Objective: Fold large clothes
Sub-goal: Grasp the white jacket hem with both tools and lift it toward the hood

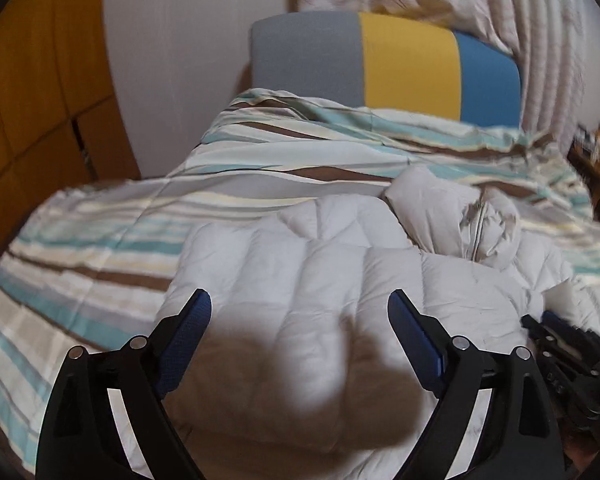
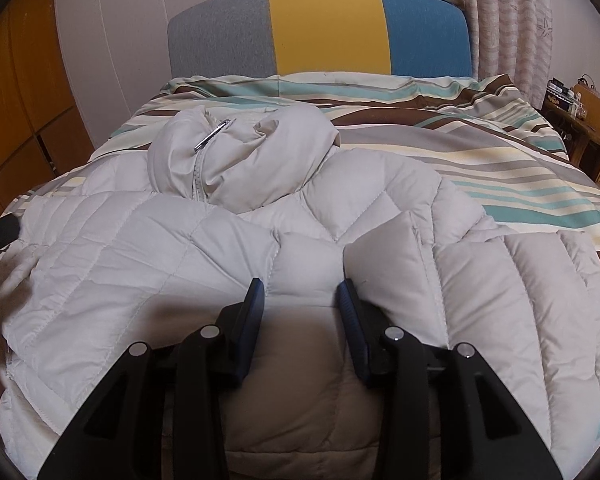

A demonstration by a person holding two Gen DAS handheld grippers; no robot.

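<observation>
A pale quilted puffer jacket [image 2: 340, 208] lies spread on the bed, on the striped bedcover [image 2: 500, 168]. Its long axis runs from me toward the headboard [image 2: 320, 32], and its hood [image 2: 240, 152] is the end nearest that headboard, bunched up with the zipper pull [image 2: 212, 134] lying across it. The body of the jacket fills the near part of the bed, away from the headboard.

Going left to right, taking the hood as my landmark: in my left hand the left gripper [image 1: 300, 304] hangs over the jacket's body, on the near side of the hood and to its left. Its blue pads [image 1: 192, 320] stand wide apart with only flat quilting below them; they press on nothing, and a dark shadow falls on the fabric beneath. That view is blurred, so I cannot tell finer detail in the cloth.

Further right, nearer than the hood, the right gripper [image 2: 300, 292] sits low on the jacket. Its jaws are narrowed, and a puffed ridge of the quilted fabric stands up between the pads [image 2: 256, 300], which bear against it on both sides, so I am pinching a fold of the jacket. To the right of that fold a raised flap of the jacket's front stands beside the gripper's right finger.

No containers are in view.
</observation>
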